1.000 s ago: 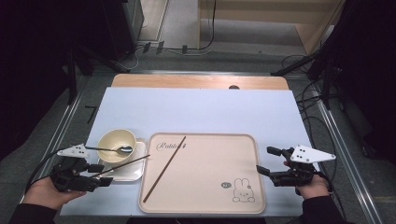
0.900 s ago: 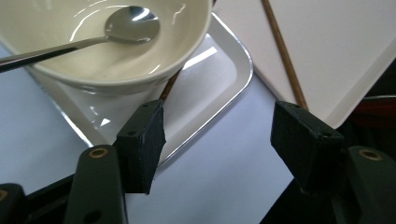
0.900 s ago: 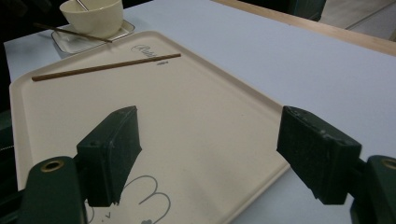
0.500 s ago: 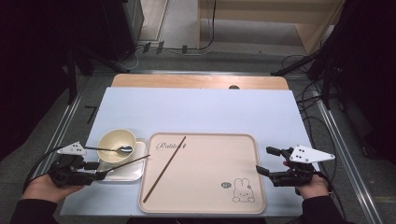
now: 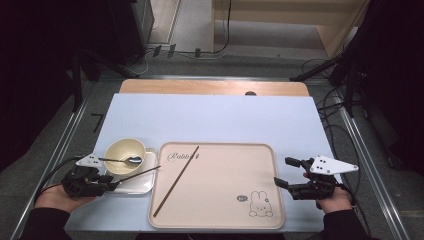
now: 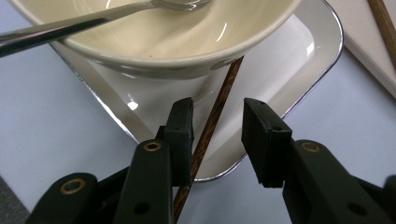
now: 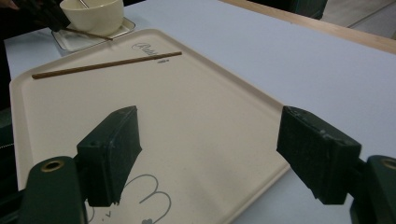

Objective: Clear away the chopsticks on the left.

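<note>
A dark wooden chopstick lies across a small white tray, its tip on the big beige tray. My left gripper is low over the small tray's near edge. Its jaws have just been closing with the chopstick between them. The stick runs beside the left pad, and the other pad stands clear of it. A second chopstick lies slantwise on the beige tray. My right gripper hovers open at that tray's right edge, holding nothing.
A cream bowl with a metal spoon in it stands on the small tray, just beyond my left jaws. The beige tray has a rabbit drawing near its front right corner. A pale blue mat covers the table.
My left gripper has sunk toward the small tray and its jaws have narrowed around the chopstick. The right gripper has stayed still.
</note>
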